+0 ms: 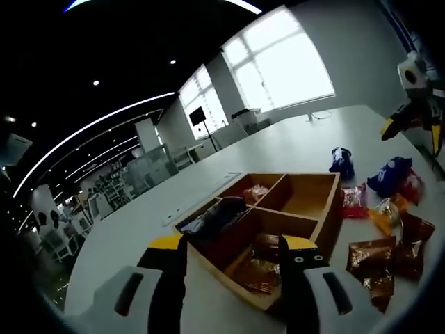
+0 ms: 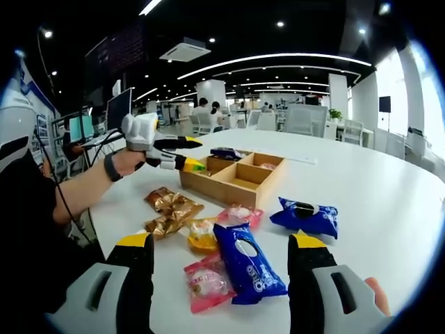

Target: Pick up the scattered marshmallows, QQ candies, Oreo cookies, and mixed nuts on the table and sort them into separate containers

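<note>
Item: white bench (image 2: 389,209) carrying a wooden four-compartment tray (image 2: 240,177) and loose snack packets.

Left gripper (image 1: 233,261): jaws wide apart, nothing between them, hovering over the tray's near corner. In the right gripper view it appears at upper left, held in a person's hand (image 2: 125,161) with a dark wristband, above the tray's far-left corner.

Right gripper (image 2: 221,259): jaws wide apart, nothing held, poised just above a blue Oreo-type packet (image 2: 249,263) (its lettering is too blurred to read).

Tray contents, left gripper view: brown foil packets (image 1: 261,261) in the nearest compartment; a dark blue packet (image 1: 215,216) in the left one; a pink-orange packet (image 1: 256,193) in the far one; the right compartment (image 1: 306,198) bare wood.

Loose on the bench, right gripper view: a pink packet (image 2: 207,284) and a yellow packet (image 2: 201,236) beside the blue one; a second pink packet (image 2: 240,214) near the tray; a second blue packet (image 2: 306,216) to the right; a brown foil cluster (image 2: 169,209) to the left.

The left gripper view adds large windows (image 1: 278,62); the right gripper view adds office desks with monitors (image 2: 118,108) and seated people (image 2: 208,111).
</note>
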`<move>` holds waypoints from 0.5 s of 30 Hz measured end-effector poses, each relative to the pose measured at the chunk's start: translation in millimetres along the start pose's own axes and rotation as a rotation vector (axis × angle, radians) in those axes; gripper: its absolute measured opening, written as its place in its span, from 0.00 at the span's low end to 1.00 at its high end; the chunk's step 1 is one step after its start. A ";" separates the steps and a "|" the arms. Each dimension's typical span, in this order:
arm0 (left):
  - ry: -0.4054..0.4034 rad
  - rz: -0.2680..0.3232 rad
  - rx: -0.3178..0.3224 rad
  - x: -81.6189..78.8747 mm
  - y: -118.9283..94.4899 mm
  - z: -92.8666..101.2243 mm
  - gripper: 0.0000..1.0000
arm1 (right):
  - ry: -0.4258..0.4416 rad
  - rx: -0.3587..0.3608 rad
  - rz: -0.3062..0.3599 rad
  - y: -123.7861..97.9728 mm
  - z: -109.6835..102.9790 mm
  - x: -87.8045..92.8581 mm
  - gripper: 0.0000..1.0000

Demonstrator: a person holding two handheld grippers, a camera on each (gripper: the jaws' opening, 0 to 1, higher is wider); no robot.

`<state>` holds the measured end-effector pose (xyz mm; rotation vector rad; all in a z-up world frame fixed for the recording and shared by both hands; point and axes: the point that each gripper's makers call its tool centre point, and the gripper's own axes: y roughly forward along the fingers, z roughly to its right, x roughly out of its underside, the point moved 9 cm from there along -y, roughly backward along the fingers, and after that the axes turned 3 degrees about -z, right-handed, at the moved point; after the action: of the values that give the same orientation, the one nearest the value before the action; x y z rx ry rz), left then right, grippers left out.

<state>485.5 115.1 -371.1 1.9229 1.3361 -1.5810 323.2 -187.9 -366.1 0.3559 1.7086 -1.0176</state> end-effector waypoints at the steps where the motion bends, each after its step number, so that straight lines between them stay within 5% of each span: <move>1: -0.003 0.008 0.001 -0.7 -1.6 -0.3 0.58 | 0.000 0.000 0.000 0.5 0.2 -0.3 0.74; 15: -0.036 0.039 0.041 4.7 -15.0 11.1 0.70 | -0.003 -0.001 -0.007 3.9 -1.6 -0.5 0.75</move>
<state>466.7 116.8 -374.5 1.9236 1.2529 -1.6286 325.0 -184.3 -367.3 0.3477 1.7090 -1.0220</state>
